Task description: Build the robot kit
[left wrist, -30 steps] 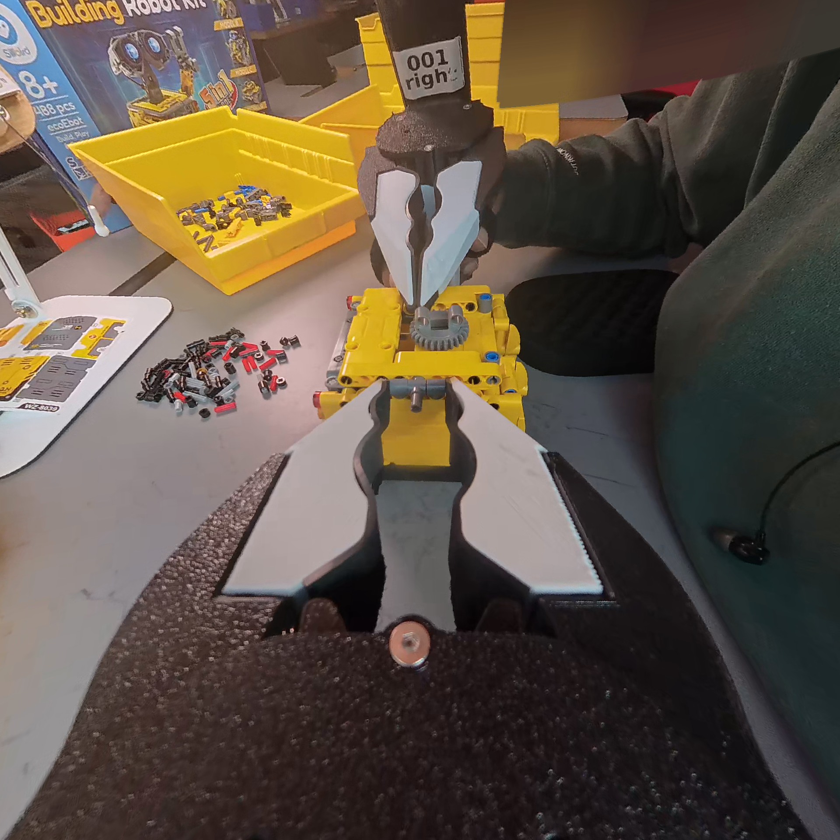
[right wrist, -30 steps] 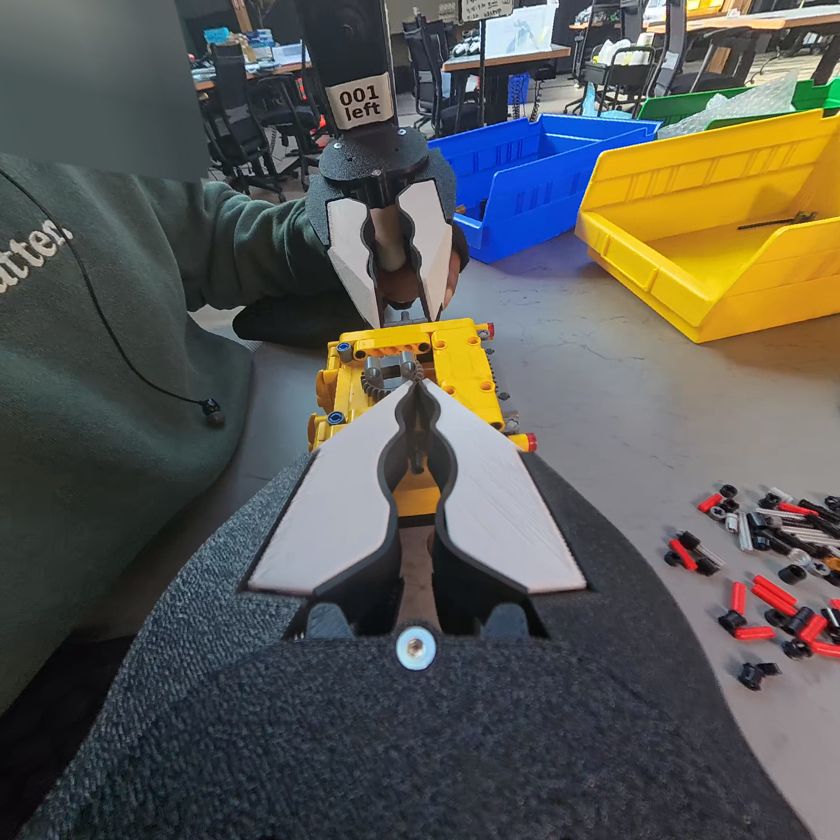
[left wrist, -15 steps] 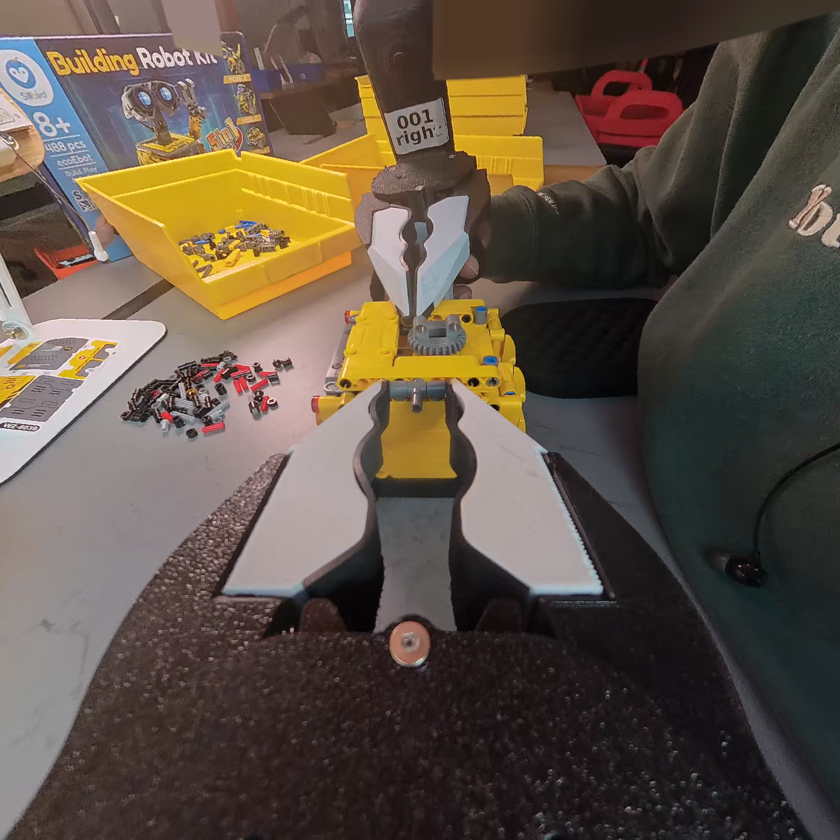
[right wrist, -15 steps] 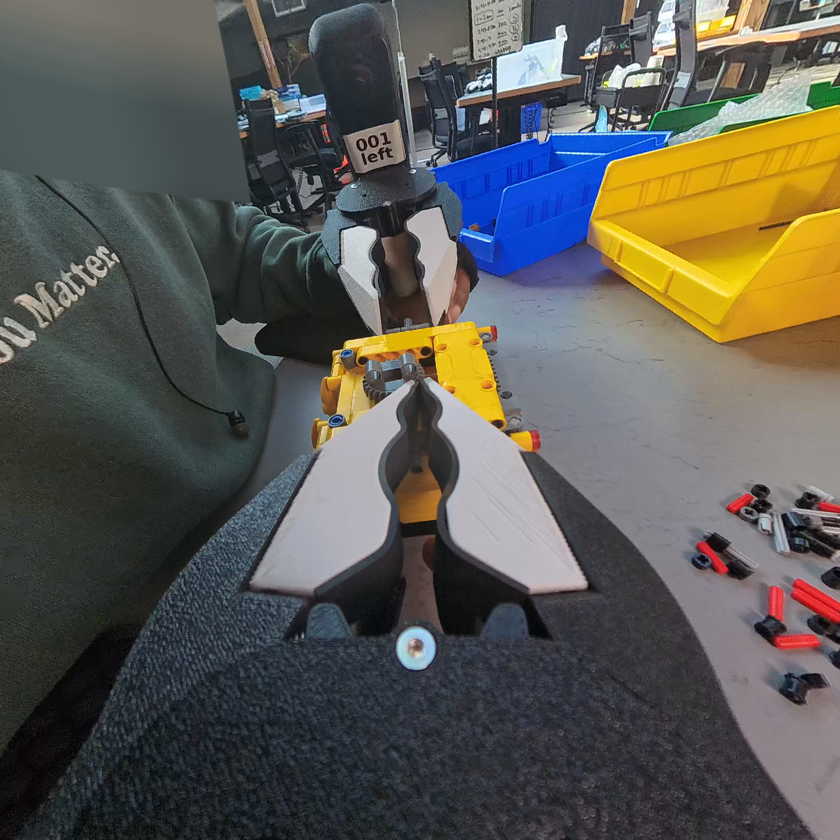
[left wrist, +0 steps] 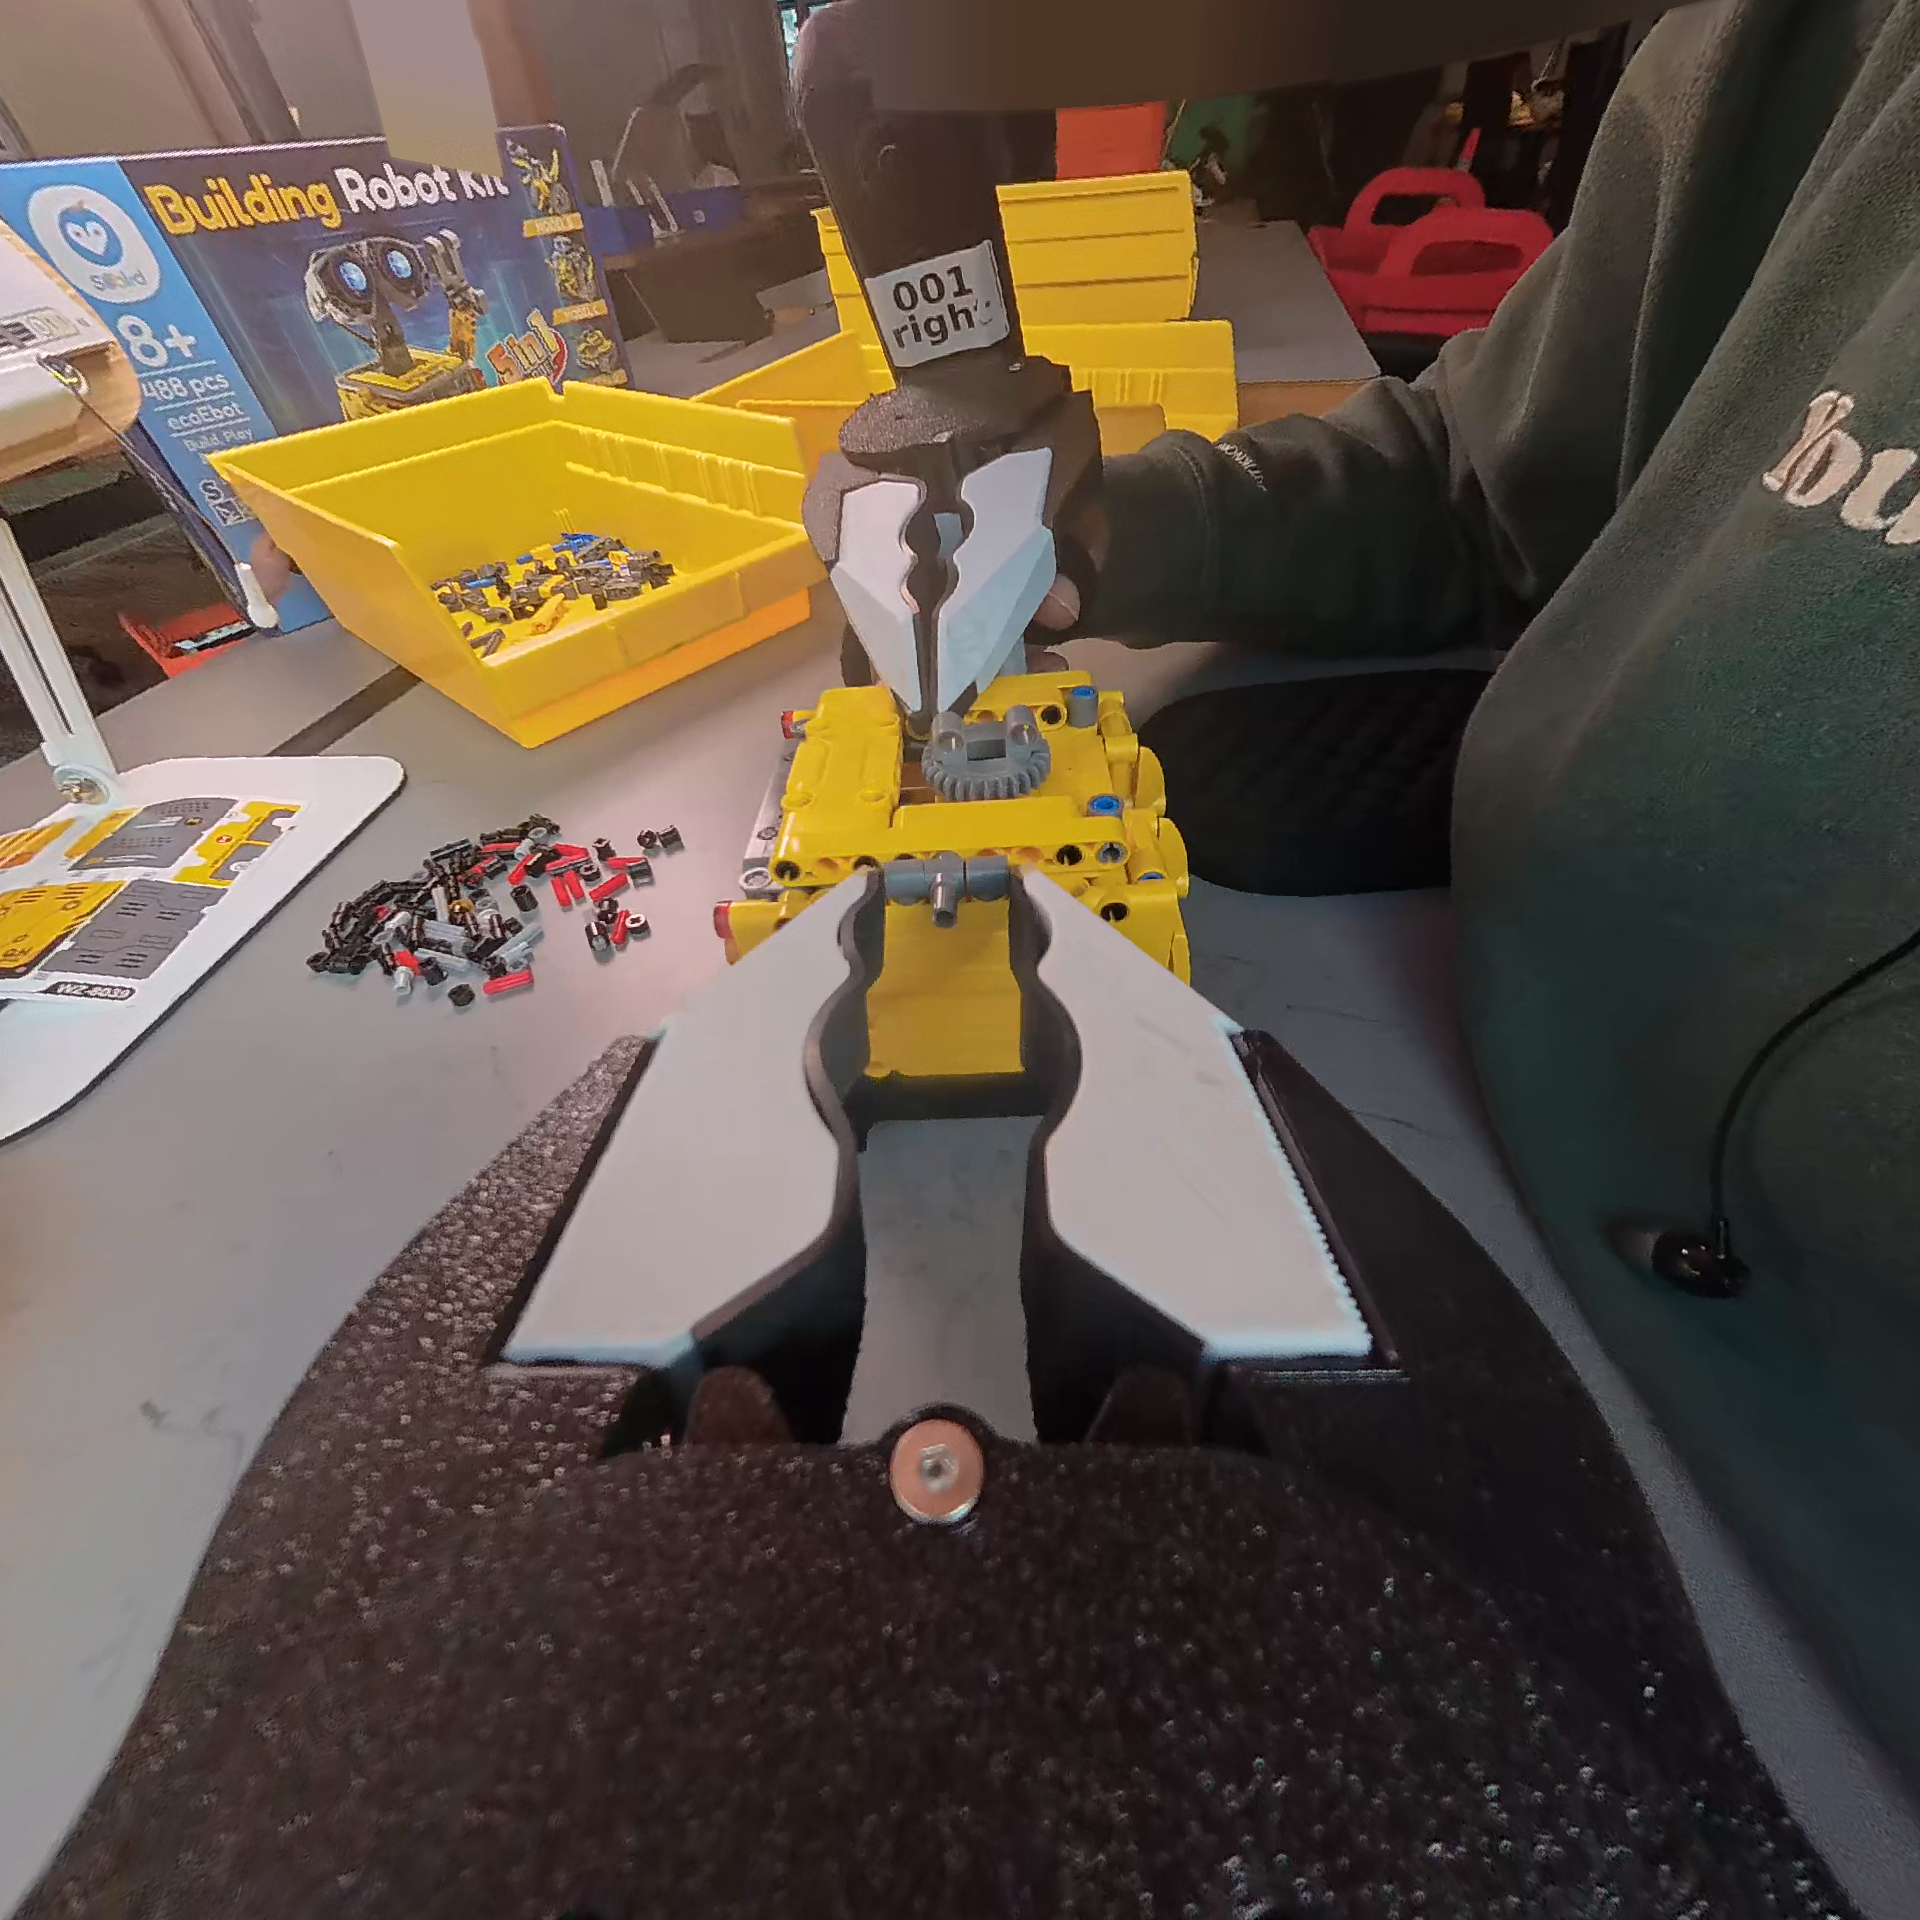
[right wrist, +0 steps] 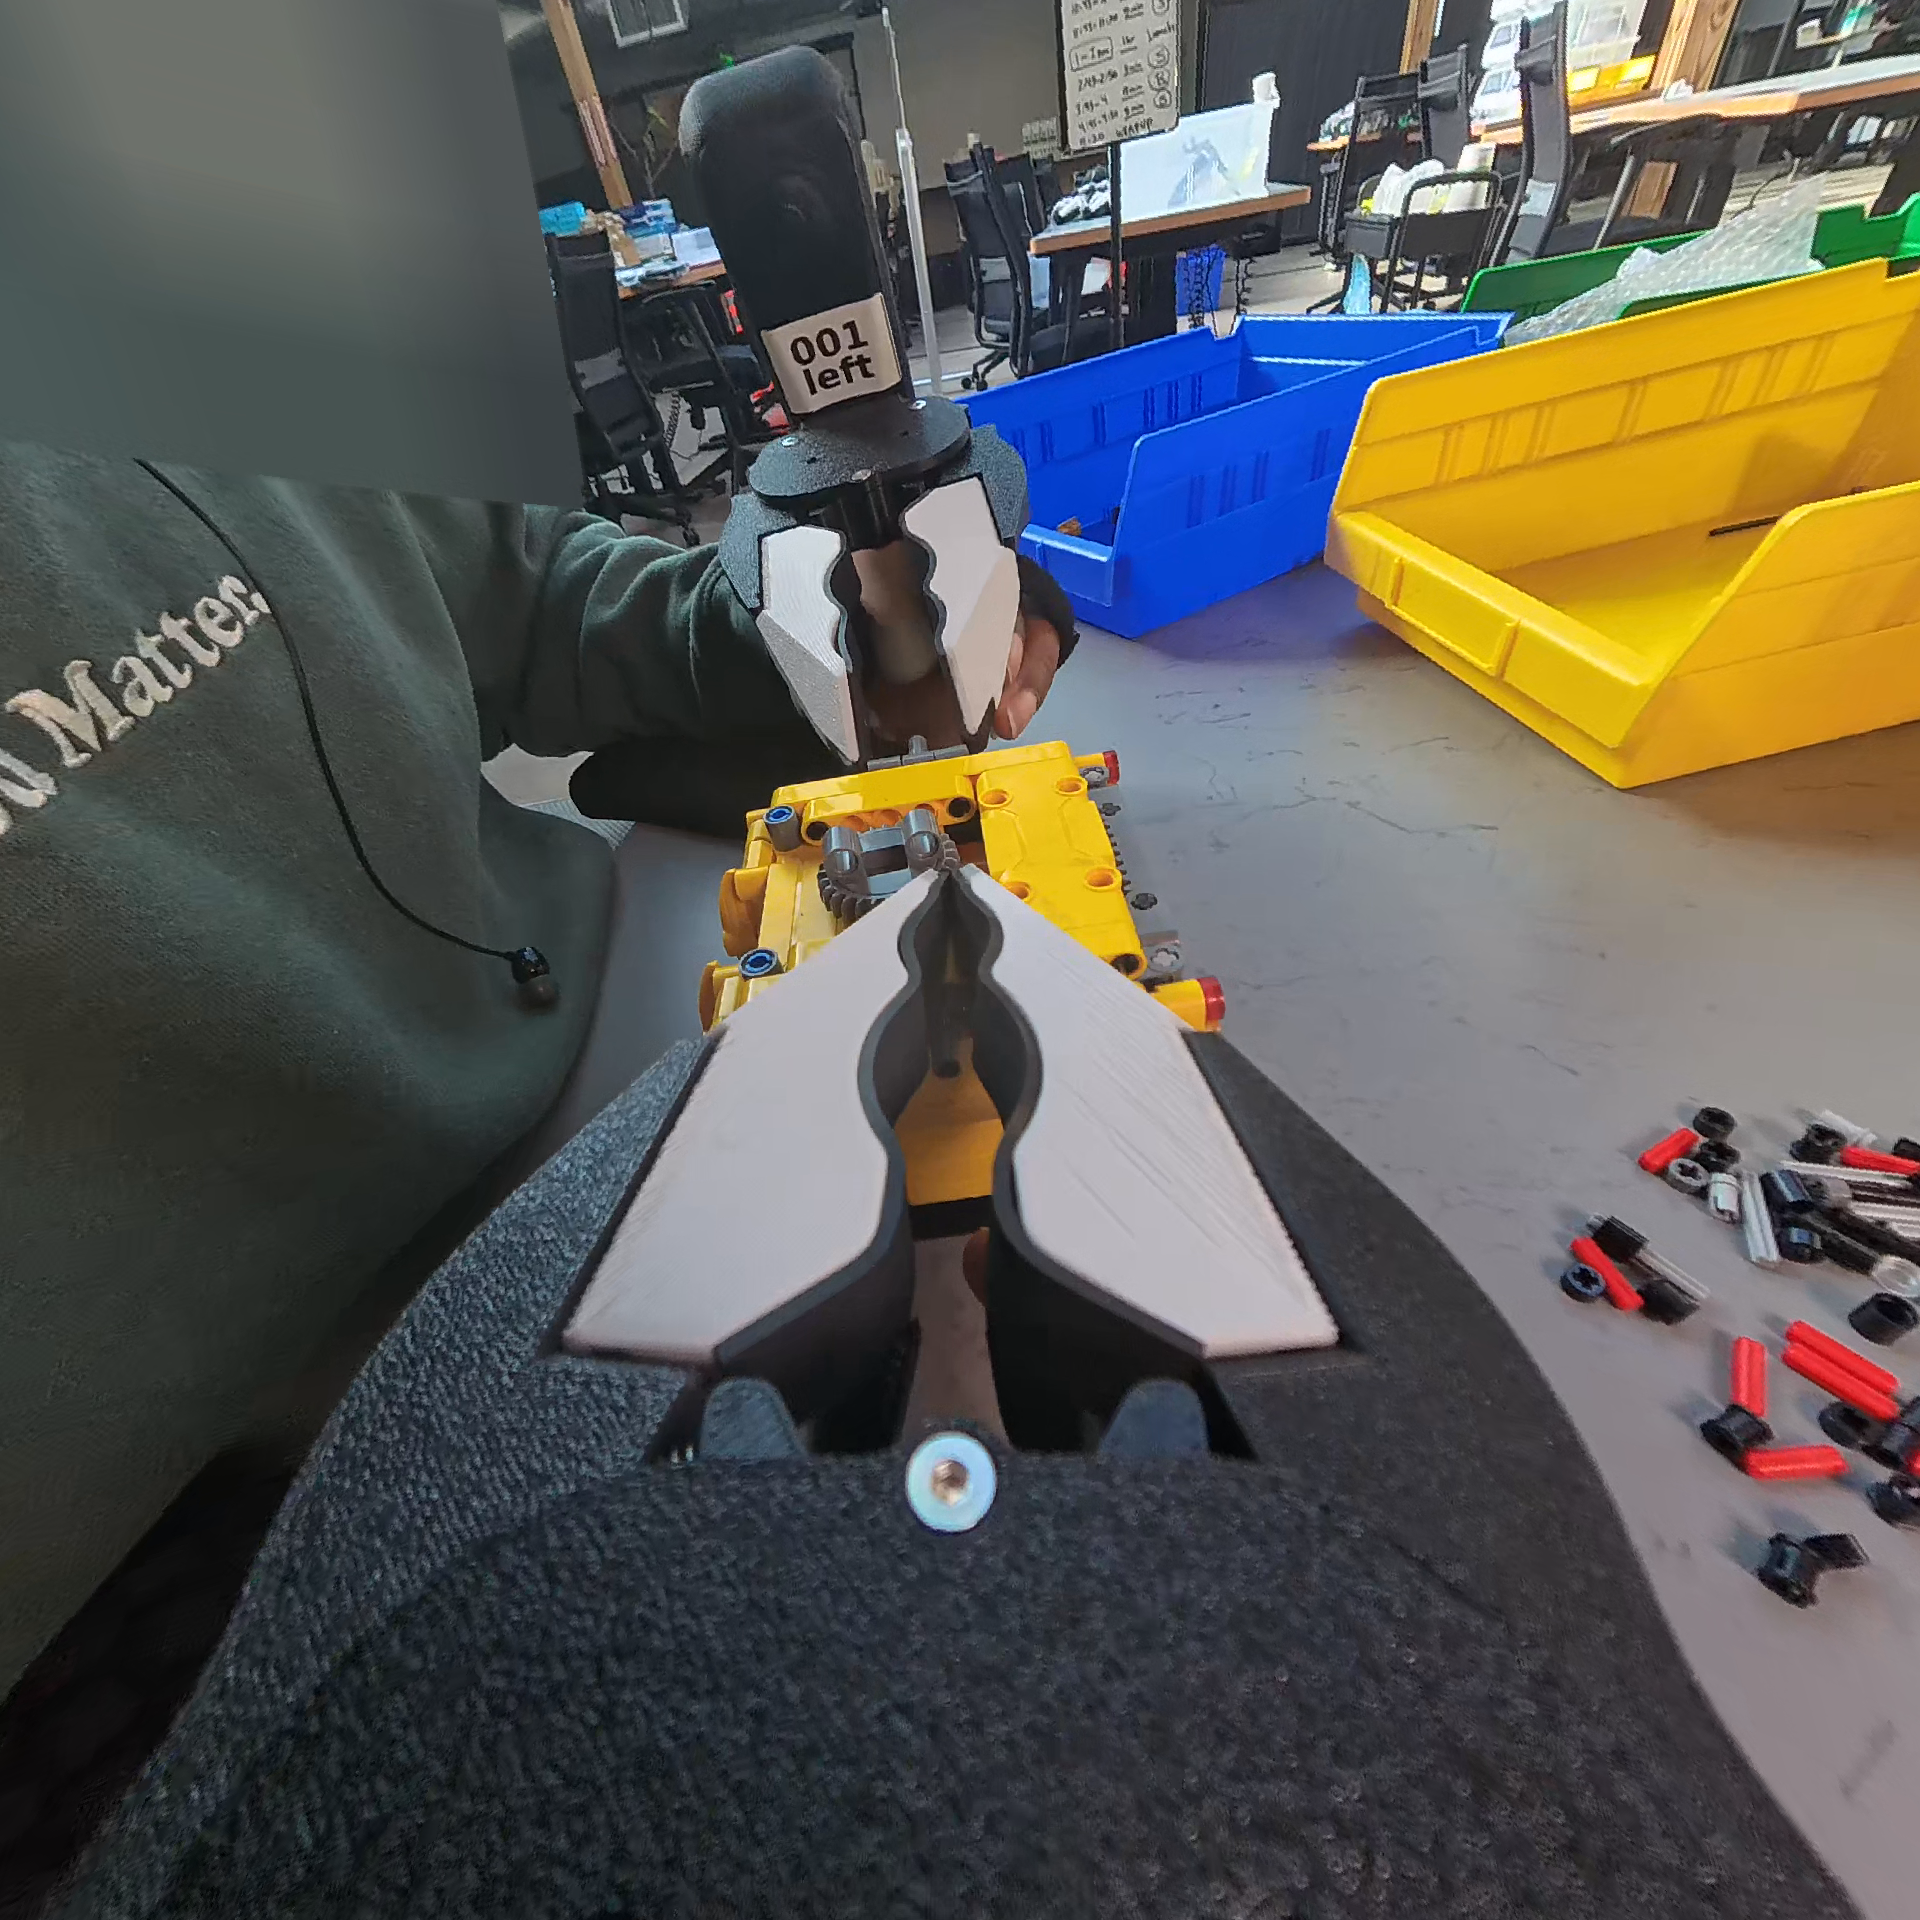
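Left wrist view, left to right: yellow bin (left wrist: pixel 343 525) at 11 o'clock, holding small grey, blue and yellow parts (left wrist: pixel 551 582); loose red and black pins (left wrist: pixel 488 914) on the grey table (left wrist: pixel 208 1195); yellow brick assembly (left wrist: pixel 956 862) at 12 o'clock, long axis running away from the camera, grey gear (left wrist: pixel 982 764) on top. Left gripper (left wrist: pixel 943 883) narrowly parted, flanking the assembly's near end. Right gripper (right wrist: pixel 948 878) closed around a thin dark axle (right wrist: pixel 945 1013). Blue bin (right wrist: pixel 1195 457) and second yellow bin (right wrist: pixel 1621 582) at 1–2 o'clock in the right wrist view.
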Demonstrator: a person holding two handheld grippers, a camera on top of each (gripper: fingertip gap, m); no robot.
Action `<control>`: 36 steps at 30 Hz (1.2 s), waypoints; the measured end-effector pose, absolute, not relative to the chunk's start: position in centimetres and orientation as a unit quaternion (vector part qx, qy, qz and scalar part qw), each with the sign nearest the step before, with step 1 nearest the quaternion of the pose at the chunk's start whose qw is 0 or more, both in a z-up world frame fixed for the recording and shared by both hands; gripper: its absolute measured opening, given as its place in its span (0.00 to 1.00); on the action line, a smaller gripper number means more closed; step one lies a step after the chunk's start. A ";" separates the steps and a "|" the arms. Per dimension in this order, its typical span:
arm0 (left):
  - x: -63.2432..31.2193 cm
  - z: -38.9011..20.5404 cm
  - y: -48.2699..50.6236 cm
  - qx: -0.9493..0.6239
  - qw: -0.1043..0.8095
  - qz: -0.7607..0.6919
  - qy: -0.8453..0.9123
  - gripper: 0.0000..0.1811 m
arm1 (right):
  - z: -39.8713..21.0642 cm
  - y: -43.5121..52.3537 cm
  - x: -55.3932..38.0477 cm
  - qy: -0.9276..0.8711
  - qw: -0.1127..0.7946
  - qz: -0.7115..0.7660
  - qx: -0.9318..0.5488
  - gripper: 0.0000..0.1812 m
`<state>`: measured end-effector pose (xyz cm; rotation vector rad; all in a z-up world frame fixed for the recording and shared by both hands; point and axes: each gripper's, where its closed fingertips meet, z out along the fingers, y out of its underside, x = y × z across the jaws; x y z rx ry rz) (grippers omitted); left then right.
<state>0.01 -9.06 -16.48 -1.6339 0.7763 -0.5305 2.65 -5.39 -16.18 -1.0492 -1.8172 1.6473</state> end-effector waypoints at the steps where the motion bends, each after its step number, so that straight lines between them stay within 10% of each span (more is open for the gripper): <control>1: 0.0 -16.5 -9.1 -0.702 0.588 -0.224 0.334 0.12 | -16.2 -5.4 2.6 -0.663 0.236 0.599 -0.382 0.00; 29: -0.1 -16.6 -9.6 -0.693 0.581 -0.254 0.343 0.22 | -16.0 -5.5 2.8 -0.659 0.223 0.612 -0.376 0.00; 36: -3.3 -19.0 -8.1 -0.739 0.544 -0.269 0.294 0.33 | -14.2 -4.7 2.9 -0.641 0.275 0.563 -0.442 0.27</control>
